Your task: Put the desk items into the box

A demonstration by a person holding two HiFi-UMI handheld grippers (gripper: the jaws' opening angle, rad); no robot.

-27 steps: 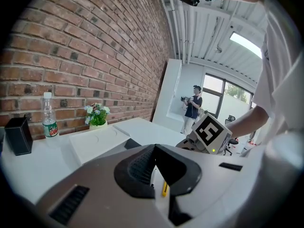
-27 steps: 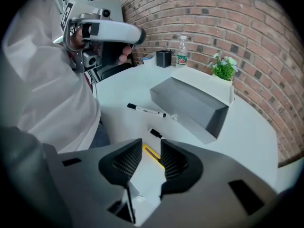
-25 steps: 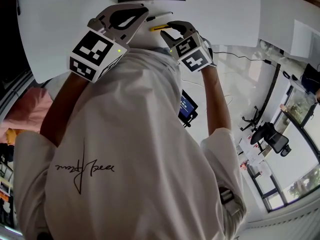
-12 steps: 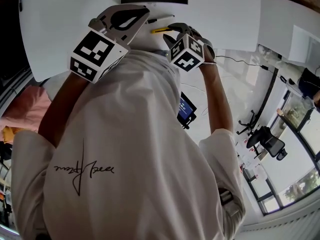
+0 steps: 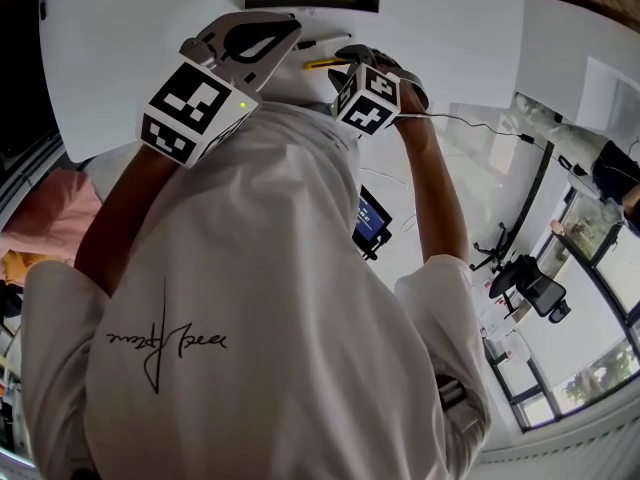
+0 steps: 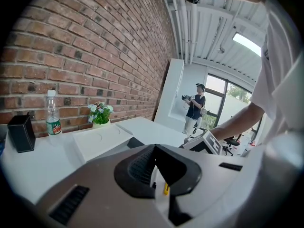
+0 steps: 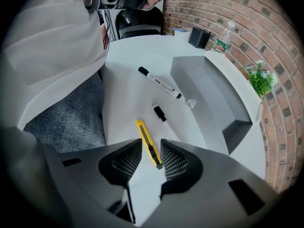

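A yellow utility knife (image 7: pixel 145 136) lies flat on the white desk (image 7: pixel 128 70). My right gripper (image 7: pixel 151 148) stands open just above it, one jaw on each side of the knife's near end. A black-and-white marker (image 7: pixel 160 83) and a small black cap (image 7: pixel 159 113) lie further along the desk. The open white box (image 7: pixel 213 99) stands to their right. In the head view the knife (image 5: pixel 320 63) shows beside the right gripper (image 5: pixel 346 56). My left gripper (image 5: pixel 285 26) hovers at the desk edge, shut and empty.
A black holder (image 7: pixel 199 37), a water bottle (image 7: pixel 223 38) and a small potted plant (image 7: pixel 260 82) stand along the brick wall. A small clear object (image 7: pixel 192 103) lies by the box. Grey carpet (image 7: pixel 66 118) is below the desk edge. A person (image 6: pixel 194 108) stands far off.
My right gripper has turned and shifted a little left, over the knife. The left gripper has stayed where it was.
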